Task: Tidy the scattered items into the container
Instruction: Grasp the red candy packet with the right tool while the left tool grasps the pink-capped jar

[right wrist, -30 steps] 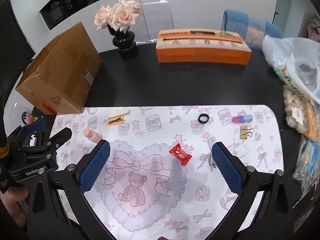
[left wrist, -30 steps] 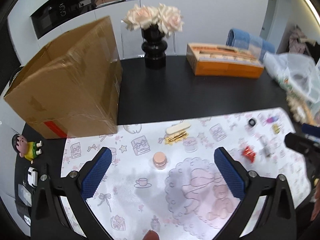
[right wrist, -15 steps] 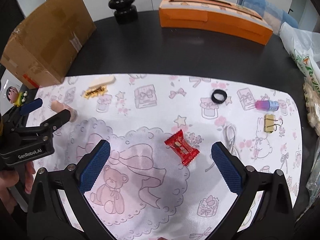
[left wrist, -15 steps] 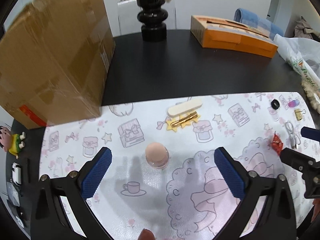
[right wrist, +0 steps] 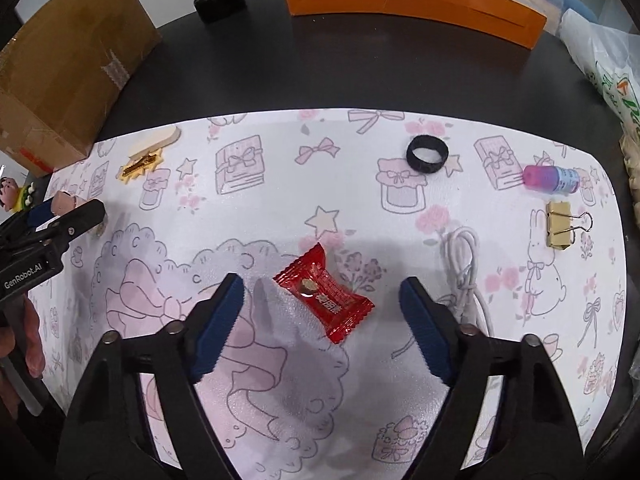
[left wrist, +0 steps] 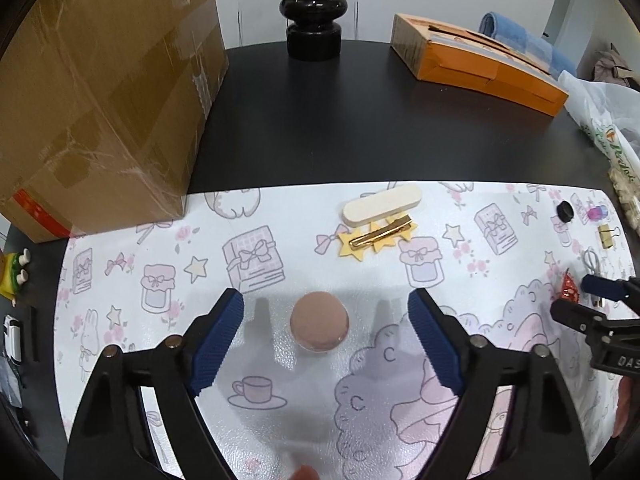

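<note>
- Your left gripper (left wrist: 324,332) hangs low over the patterned mat (left wrist: 256,248), jaws spread wide, with a round pink sponge puff (left wrist: 319,327) sitting on the mat between the two blue pads. Neither pad touches the puff; the gripper holds nothing.
- Your right gripper (right wrist: 320,312) is also wide open and empty. A red candy wrapper (right wrist: 324,294) lies flat on the mat between its fingers, clear of both pads.
- Taking the mat as your landmark: near its far edge lie a pale wooden stick (left wrist: 382,204) and, touching it on the near side, a gold hair clip on yellow stars (left wrist: 378,236).
- Toward the mat's right end you have a black ring (right wrist: 426,156), a small pink and blue bottle (right wrist: 552,178) lying on its side, a gold binder clip (right wrist: 560,224), and a coiled white cable (right wrist: 464,268) just beside your right gripper's right finger.
- Beyond the mat, on the black table (left wrist: 340,120), an orange container (left wrist: 476,64) sits at the far right, well apart from both grippers.
- A black vase (left wrist: 314,20) stands at the table's far centre, and a taped cardboard box (left wrist: 100,92) touches the mat's far left corner.
- A white plastic bag (right wrist: 604,52) lies off the mat's right end.
- A small cartoon figurine (right wrist: 16,196) sits off the mat's left end.
</note>
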Demonstrator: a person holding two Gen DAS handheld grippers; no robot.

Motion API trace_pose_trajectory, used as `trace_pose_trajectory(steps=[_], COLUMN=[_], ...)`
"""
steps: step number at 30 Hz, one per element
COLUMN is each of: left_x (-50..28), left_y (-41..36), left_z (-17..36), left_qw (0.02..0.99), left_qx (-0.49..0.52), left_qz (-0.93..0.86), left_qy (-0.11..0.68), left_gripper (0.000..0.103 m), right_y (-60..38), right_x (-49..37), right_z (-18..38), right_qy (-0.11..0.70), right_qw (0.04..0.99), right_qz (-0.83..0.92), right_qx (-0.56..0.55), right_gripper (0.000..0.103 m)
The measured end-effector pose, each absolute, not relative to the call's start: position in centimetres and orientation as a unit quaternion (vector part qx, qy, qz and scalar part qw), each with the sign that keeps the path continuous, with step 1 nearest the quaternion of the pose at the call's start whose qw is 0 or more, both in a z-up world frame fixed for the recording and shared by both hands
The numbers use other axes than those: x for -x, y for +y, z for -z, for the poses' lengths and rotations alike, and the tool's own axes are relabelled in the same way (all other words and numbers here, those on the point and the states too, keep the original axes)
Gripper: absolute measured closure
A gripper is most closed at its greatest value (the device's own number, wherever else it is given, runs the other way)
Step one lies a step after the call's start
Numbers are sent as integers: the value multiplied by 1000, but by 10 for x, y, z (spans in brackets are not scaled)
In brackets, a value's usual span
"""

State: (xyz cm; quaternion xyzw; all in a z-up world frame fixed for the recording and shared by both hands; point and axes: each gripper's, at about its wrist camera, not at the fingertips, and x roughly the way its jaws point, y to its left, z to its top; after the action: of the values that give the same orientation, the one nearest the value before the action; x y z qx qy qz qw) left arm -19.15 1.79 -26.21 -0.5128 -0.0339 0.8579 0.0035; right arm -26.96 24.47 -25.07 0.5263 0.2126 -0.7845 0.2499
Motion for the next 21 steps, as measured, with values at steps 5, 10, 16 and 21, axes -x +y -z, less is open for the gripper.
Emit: trace_pose_trajectory(steps=[5, 10, 16, 21], left_x=[194, 195, 194, 192], left_y=[16, 14, 16, 19], left_z=[268, 273, 274, 271], left_qw=[4, 6, 14, 17], left_qx=[521, 533, 533, 529], left_qz=[-853, -846, -846, -848], left_qy=[-31, -30, -27, -24], left_gripper=[42, 65, 76, 76], right_y=[241, 246, 243, 237], right_x=[266, 264, 261, 255], right_z=[251, 246, 245, 250], right_qy=[248, 264, 273, 274], right_qw=[240, 228, 228, 239], right_qz=[792, 795, 790, 784], right_qx=[-503, -496, -499, -502], right_gripper=[41, 75, 77, 77])
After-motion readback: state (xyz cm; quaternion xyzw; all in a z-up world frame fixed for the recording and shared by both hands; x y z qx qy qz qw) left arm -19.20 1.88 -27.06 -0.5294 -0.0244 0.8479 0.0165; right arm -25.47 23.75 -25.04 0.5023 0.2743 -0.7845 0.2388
